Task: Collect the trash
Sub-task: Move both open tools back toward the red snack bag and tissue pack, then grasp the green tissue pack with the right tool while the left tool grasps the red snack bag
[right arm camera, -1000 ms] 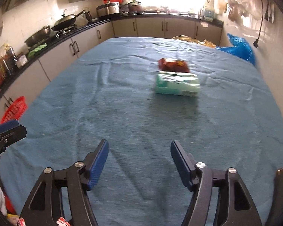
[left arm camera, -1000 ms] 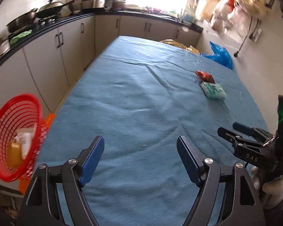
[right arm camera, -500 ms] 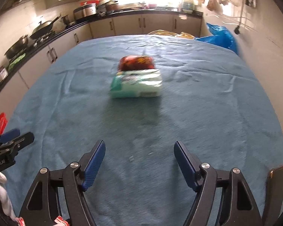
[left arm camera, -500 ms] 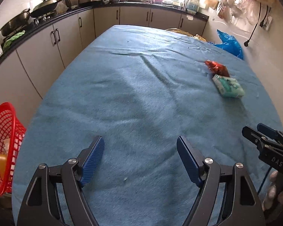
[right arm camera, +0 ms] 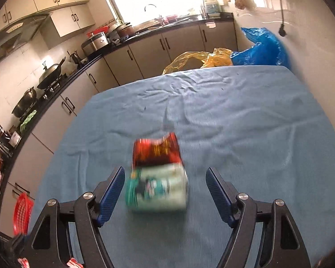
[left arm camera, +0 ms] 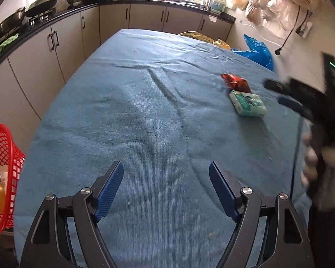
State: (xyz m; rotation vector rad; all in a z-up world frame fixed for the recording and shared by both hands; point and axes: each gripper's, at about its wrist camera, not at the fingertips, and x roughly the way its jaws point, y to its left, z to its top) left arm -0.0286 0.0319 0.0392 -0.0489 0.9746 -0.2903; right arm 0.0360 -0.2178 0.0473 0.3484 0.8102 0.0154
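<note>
Bare blue cloth (left arm camera: 145,116) stretches ahead of the left gripper (left arm camera: 166,192), its jaws spread wide with nothing between them. The right gripper (right arm camera: 165,192) has its jaws parted around the green tissue pack (right arm camera: 157,189) — a gap shows on each side. The red snack wrapper (right arm camera: 157,150) lies just behind, touching the pack. A red basket (left arm camera: 2,174) hangs off the table's left edge.

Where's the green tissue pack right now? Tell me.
In the right wrist view, the green tissue pack lies on the blue tablecloth between the open right claw, red snack bag just behind.
</note>
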